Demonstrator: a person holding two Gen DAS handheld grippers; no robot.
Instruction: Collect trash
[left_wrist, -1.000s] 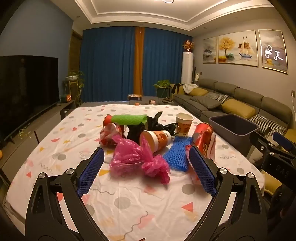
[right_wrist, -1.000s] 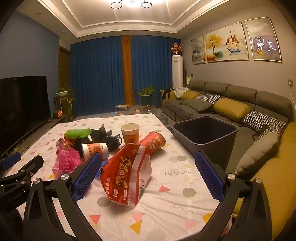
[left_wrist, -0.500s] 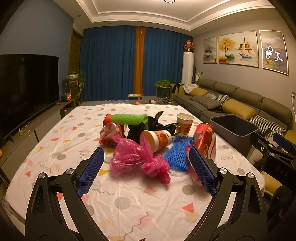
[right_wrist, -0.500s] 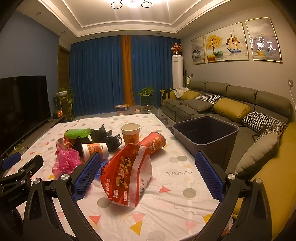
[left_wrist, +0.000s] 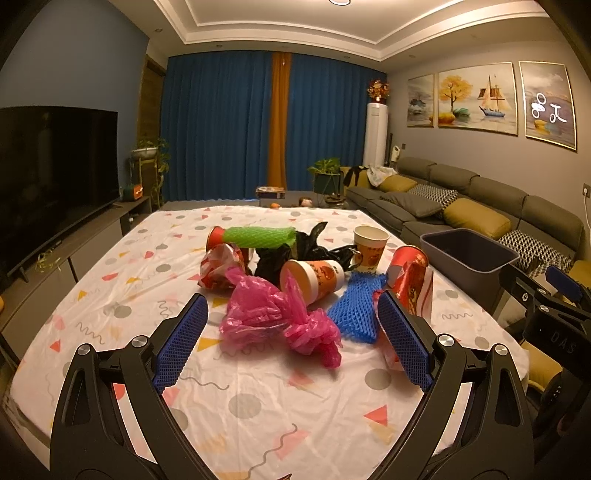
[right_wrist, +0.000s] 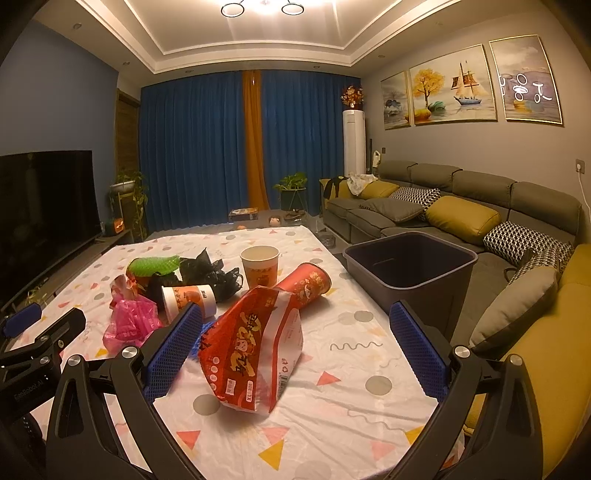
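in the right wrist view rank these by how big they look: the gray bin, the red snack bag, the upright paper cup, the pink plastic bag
1. gray bin
2. red snack bag, though it lies nearest the camera
3. pink plastic bag
4. upright paper cup, close to the pink bag, so unsure

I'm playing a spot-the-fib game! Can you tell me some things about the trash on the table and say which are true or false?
1. The pink plastic bag lies between the left hand-held gripper's open fingers. True.
2. The dark bin is full of trash. False: no trash shows inside it.
3. One paper cup stands upright. True.
4. The right hand-held gripper squeezes the red snack bag. False: its jaws are wide open around it.
5. The green foam net is on the sofa. False: it lies on the table.
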